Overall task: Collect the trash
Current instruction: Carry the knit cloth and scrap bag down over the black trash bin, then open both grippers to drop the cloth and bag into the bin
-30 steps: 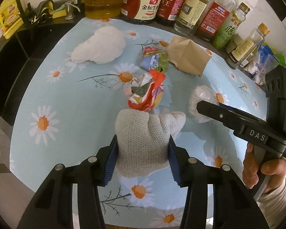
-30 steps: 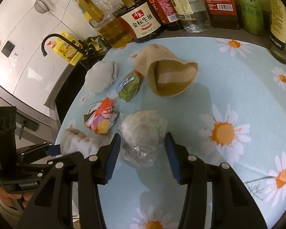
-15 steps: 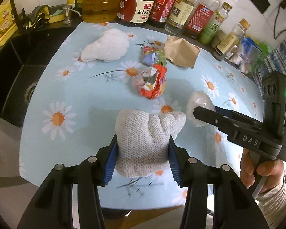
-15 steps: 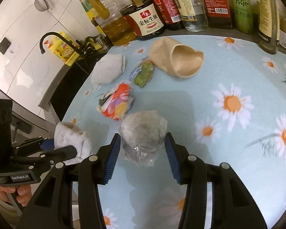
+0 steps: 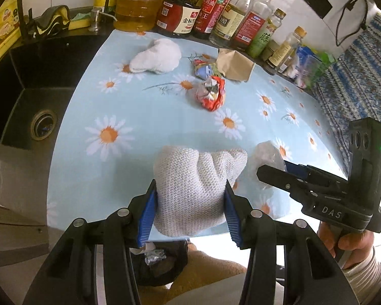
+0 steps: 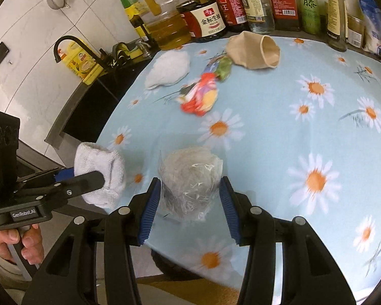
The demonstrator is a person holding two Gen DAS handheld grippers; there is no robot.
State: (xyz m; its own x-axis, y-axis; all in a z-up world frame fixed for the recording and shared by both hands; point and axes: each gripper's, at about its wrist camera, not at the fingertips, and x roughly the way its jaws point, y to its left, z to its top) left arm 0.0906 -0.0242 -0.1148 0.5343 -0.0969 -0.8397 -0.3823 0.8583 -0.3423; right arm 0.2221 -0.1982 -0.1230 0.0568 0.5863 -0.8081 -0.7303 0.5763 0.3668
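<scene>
Left wrist view: left hand-held gripper (image 5: 189,208) clamped partway shut on a white knitted rag (image 5: 193,190), blue pads pressed to both its sides, held over the near edge of the desk (image 5: 149,124). Below, a black trash bag (image 5: 162,261) with crumpled scraps. Farther back on the daisy cloth: red wrapper (image 5: 212,94), brown paper bag (image 5: 235,64), white cloth wad (image 5: 157,56).

Right wrist view: right hand-held gripper (image 6: 190,204) closed about halfway on a crumpled clear plastic ball (image 6: 190,180), gripped at both sides, above the desk's near edge. Left gripper with the rag just beside, at left.
</scene>
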